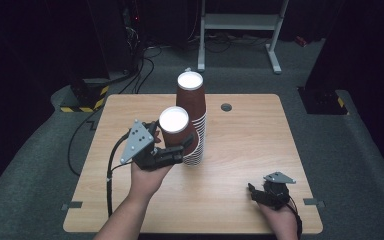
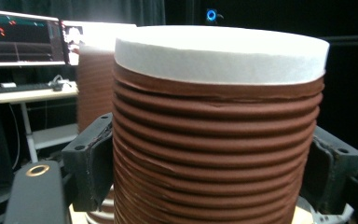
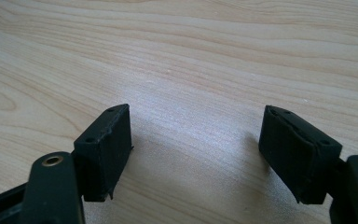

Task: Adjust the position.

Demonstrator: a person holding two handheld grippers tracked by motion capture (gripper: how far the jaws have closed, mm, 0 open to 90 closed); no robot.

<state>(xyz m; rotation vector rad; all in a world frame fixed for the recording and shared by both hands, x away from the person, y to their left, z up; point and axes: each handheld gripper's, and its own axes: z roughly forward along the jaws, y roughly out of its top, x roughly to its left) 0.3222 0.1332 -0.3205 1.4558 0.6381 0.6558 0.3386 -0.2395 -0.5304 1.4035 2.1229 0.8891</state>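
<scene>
Left gripper [image 1: 176, 146] pinches upright cup [image 1: 176, 131] at frame centre, just left of the stack [image 1: 192, 117]; right gripper [image 1: 260, 192] spread, lower right.

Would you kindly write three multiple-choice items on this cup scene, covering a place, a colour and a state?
1. Where is the tall stack of brown ribbed paper cups? A on the wooden table; B on the floor; C on a shelf.
2. What colour is the held cup stack's rim? A blue; B white; C green.
3. How do the right gripper's jaws stand? A shut on a cup; B shut empty; C open, empty.
Answers: A, the high view shows it standing there; B, a white band tops it; C, bare wood lies between the jaws.
</scene>
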